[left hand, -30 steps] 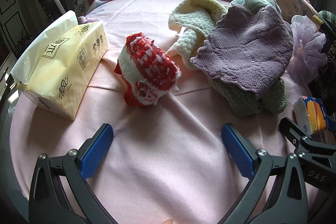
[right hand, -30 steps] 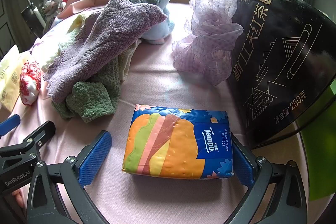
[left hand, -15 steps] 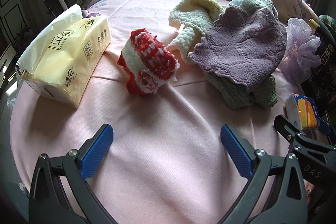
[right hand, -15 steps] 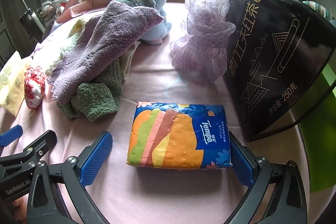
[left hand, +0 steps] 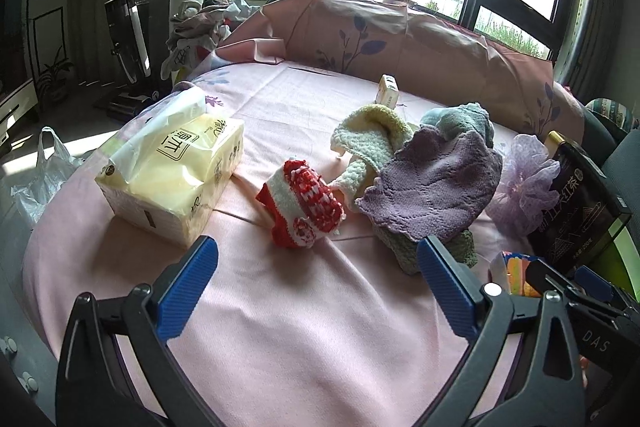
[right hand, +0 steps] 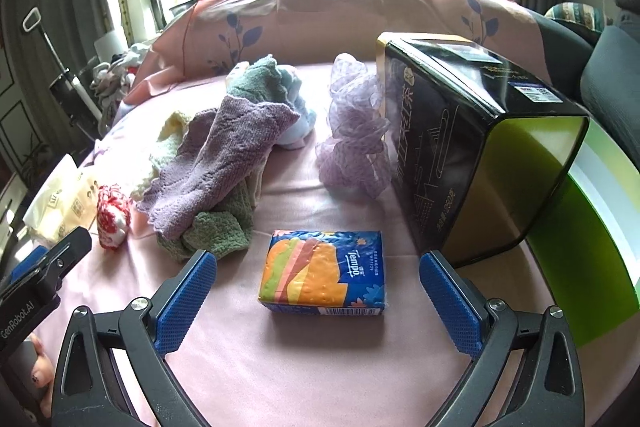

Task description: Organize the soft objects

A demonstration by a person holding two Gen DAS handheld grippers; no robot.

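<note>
A heap of soft cloths, a purple towel point(left hand: 436, 191) draped over a green one point(right hand: 218, 233) and a cream knit point(left hand: 370, 133), sits mid-table on the pink tablecloth point(left hand: 304, 327). Just left of it lies a red-and-white knitted piece point(left hand: 304, 205), then a yellow tissue pack point(left hand: 176, 171). The left gripper point(left hand: 318, 283) hovers short of the knit, jaws spread and empty. The right gripper point(right hand: 318, 291), jaws likewise released, faces a Tempo tissue packet point(right hand: 324, 273). Only the right view shows the black tea box point(right hand: 460, 147) fully, with a lilac mesh puff point(right hand: 356, 139) touching it.
</note>
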